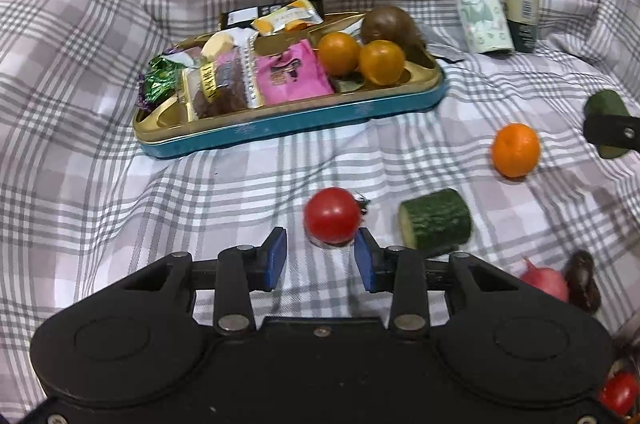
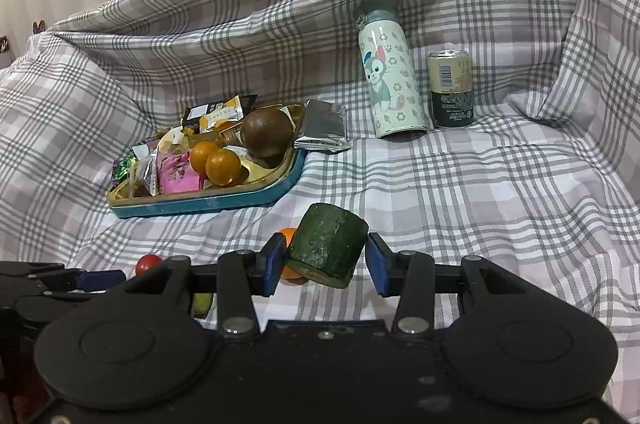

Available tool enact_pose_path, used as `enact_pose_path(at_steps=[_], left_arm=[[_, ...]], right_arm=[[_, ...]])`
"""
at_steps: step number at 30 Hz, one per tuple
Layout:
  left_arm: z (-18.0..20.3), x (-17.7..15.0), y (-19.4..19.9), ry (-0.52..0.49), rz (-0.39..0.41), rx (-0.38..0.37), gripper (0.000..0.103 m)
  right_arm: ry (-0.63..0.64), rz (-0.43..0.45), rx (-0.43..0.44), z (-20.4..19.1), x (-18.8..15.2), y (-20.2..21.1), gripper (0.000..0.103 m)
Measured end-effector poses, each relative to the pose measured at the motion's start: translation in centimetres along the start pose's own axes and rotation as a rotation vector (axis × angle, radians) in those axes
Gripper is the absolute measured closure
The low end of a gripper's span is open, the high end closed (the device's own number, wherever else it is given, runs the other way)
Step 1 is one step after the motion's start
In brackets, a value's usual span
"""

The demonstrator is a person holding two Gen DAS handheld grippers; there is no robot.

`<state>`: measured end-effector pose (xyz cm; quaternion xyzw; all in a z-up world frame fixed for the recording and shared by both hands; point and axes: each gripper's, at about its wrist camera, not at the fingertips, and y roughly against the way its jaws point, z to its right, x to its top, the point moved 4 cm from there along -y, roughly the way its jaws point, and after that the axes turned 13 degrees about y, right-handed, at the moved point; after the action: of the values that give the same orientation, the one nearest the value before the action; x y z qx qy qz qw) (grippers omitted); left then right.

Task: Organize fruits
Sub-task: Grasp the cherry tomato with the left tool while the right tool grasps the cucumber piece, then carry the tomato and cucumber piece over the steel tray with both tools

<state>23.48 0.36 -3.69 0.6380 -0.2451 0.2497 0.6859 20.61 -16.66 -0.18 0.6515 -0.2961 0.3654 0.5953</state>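
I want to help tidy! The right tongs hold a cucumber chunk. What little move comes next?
Probably carry it toward the tray. The right tongs grip the cucumber chunk above the cloth, and the tray already holds oranges and a kiwi, so it likely belongs there too.

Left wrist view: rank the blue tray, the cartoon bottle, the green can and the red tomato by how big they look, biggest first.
1. Blue tray, by far the widest.
2. Cartoon bottle.
3. Green can and red tomato: they look alike in extent, and the tomato lies much nearer the camera, so I won't rank them.
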Motion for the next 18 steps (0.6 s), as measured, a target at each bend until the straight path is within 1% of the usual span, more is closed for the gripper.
enact_pose_path(at_steps=[2,4,7,12,13,15,16,18], left_arm=[[-0.3,0.3,-0.3,0.009,-0.007,-0.018,0.054],[-0.3,0.7,-0.6,-0.002,-0.008,-0.024,0.051],[0.1,1.0,-1.2,-0.033,-0.011,-0.037,0.051],[0.6,1.0,-2.4,-0.078,-0.019,-0.029,0.051],[0.7,1.0,-2.4,-0.077,-0.012,-0.033,0.052],[0.7,1.0,-2.4,-0.074,-0.008,-0.046,0.056],[0.7,1.0,-2.4,-0.068,-0.004,-0.052,0.06],[0.7,1.0,-2.3,-0.056,0.003,-0.054,0.061]], right_arm=[[-0.008,-0.003,0.012,0.0,0.1,0.0,0.058],[-0.007,-0.003,0.016,0.0,0.1,0.0,0.058],[-0.002,-0.002,0.019,-0.2,0.1,0.0,0.058],[-0.01,0.0,0.023,-0.1,0.2,0.0,0.058],[-0.011,0.0,0.023,-0.1,0.2,0.0,0.058],[-0.014,-0.001,0.024,0.0,0.2,0.0,0.058],[-0.015,-0.003,0.023,0.0,0.2,-0.1,0.058],[-0.015,-0.006,0.023,-0.1,0.2,-0.2,0.058]])
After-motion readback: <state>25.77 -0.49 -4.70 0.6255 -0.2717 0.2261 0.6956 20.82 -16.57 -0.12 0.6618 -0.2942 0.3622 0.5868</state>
